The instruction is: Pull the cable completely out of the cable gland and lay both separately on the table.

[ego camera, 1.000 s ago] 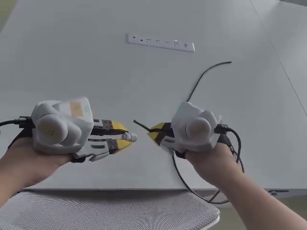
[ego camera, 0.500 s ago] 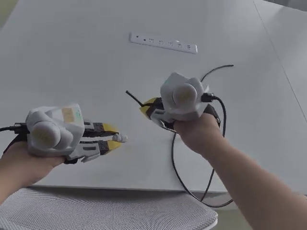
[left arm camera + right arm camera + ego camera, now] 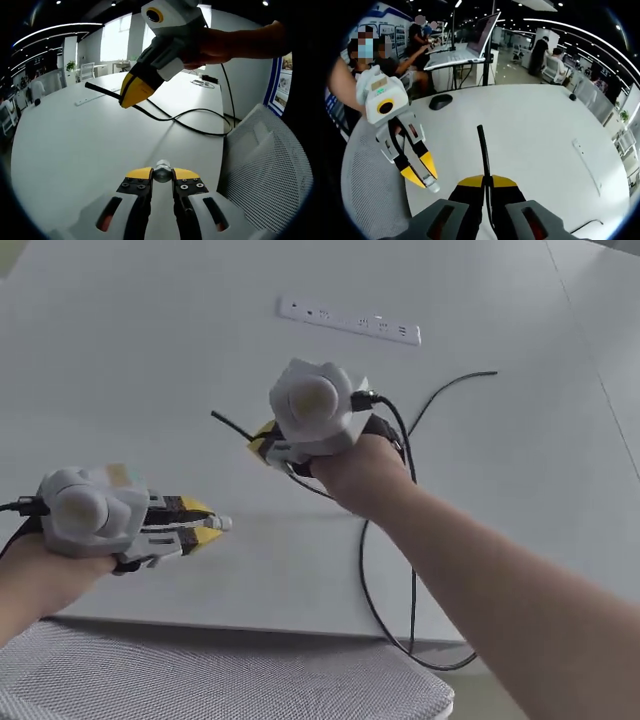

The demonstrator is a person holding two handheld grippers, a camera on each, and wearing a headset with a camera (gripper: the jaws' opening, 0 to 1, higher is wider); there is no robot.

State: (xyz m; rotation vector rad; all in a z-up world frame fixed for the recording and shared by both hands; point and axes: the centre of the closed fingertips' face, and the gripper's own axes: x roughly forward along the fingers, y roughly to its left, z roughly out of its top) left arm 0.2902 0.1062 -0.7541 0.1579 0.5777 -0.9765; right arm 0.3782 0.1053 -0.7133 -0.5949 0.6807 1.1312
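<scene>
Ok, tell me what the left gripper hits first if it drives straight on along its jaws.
Most likely the black cable, whose slack crosses the table ahead of the left gripper and the cable gland it holds; depth is unclear.

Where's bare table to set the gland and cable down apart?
Bare table left of the right gripper, between the left gripper and the power strip: room for the gland. Also beyond the strip. Crowded at right, where the cable loops by the arm.
</scene>
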